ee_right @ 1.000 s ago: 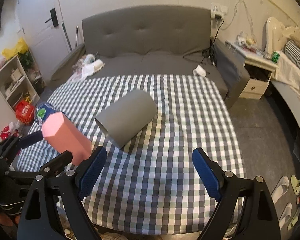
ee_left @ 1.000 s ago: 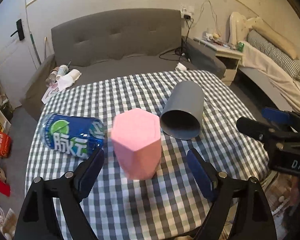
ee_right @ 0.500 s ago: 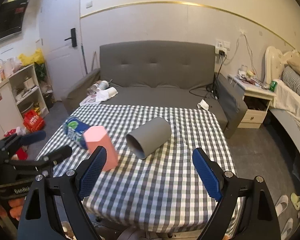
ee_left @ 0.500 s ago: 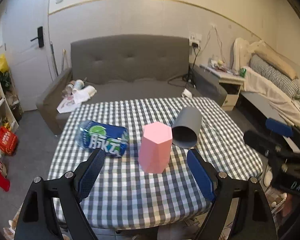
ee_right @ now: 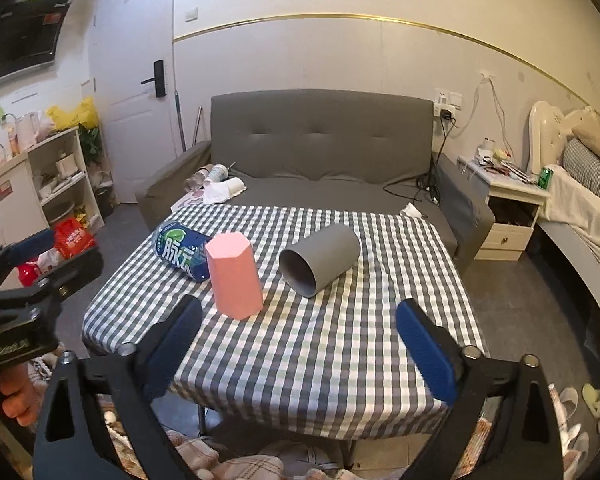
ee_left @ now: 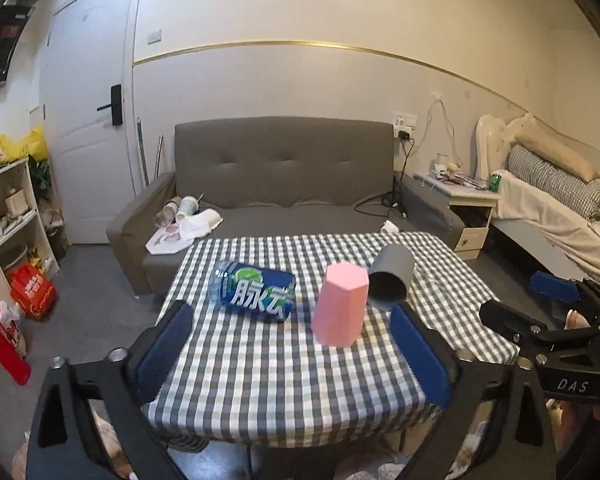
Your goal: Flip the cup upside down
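Nearest each camera, both tools hang back off the front edge of the table (ee_right: 340, 392) with nothing between their pads: the left gripper (ee_left: 292, 348) has its jaws spread wide, and the right gripper (ee_right: 300, 344) is spread just as wide. On the checked cloth stands the pink cup (ee_right: 234, 276), faceted, closed end up and broader at the foot, so it looks already turned mouth-down. Judging by its look it is light, stiff plastic, smooth but with flat faces that should give the pads a fair seat; a hold across two opposite faces about mid-height seems best, gently, as it may tip or skid on the cloth. Just behind it to the left lies a blue bottle (ee_right: 180, 250) on its side. To the right, near but apart, lies a grey cup (ee_right: 320, 260) with its mouth toward the cameras. Beyond stands a sofa (ee_right: 320, 140).
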Tool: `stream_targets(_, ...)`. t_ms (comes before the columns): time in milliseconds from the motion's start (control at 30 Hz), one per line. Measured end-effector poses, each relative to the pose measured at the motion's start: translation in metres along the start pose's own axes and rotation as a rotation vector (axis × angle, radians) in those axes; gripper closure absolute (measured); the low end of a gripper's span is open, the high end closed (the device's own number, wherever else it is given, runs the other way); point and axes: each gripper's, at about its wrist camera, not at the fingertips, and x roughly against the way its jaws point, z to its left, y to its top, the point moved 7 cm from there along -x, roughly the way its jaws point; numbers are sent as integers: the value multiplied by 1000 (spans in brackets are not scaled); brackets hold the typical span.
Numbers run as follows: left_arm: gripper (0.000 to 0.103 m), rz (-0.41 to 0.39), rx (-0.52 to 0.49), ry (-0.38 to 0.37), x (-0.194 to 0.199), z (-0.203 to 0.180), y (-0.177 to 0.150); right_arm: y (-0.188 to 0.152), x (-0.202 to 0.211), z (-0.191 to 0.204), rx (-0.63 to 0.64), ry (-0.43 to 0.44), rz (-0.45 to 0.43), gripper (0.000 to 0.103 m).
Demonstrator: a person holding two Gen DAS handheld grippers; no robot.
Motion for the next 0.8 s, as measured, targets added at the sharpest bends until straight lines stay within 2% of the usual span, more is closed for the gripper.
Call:
stream_targets(67, 0, 3, 11, 2, -1, 2, -3, -2, -2, -1, 2, 0, 2, 0)
stream_targets(800, 0, 46, 10, 30, -9, 6, -17, -7, -7, -4, 11, -20, 6, 0)
